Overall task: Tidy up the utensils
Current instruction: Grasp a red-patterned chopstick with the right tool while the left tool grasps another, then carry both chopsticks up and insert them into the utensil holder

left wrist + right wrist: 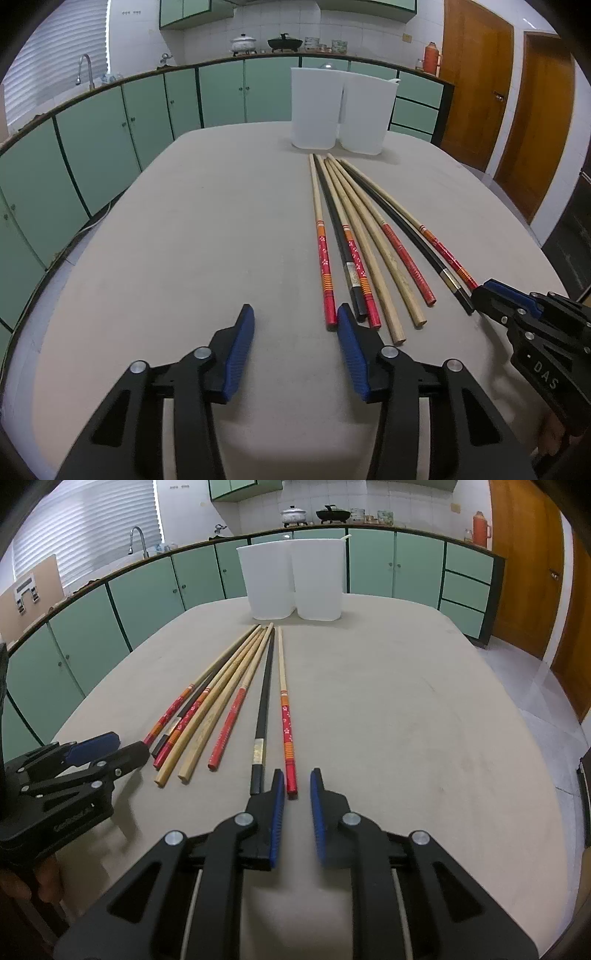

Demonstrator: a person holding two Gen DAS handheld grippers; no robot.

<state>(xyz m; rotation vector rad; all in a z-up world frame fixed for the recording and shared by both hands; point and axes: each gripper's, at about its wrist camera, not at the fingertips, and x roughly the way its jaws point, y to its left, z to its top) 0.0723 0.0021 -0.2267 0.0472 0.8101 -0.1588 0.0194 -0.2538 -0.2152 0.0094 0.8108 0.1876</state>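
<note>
Right gripper (pixel 297 786), nearest the lens, stands open, jaws astride the butt of the red flowered chopstick (pixel 286 720), not yet closed on it. Left gripper (pixel 295 321) is open and empty beside the chopsticks (pixel 369 236), which lie fanned on the table (pixel 184 221), tips toward the two white containers (pixel 341 110). Current step: first pick. Next move probably requires closing on the butt, then lifting; container contents cannot be determined.

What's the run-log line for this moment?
left gripper: open, empty | right gripper: open, straddling end of red-handled chopstick, not gripped | chopsticks: on table | two white bins: upright behind
</note>
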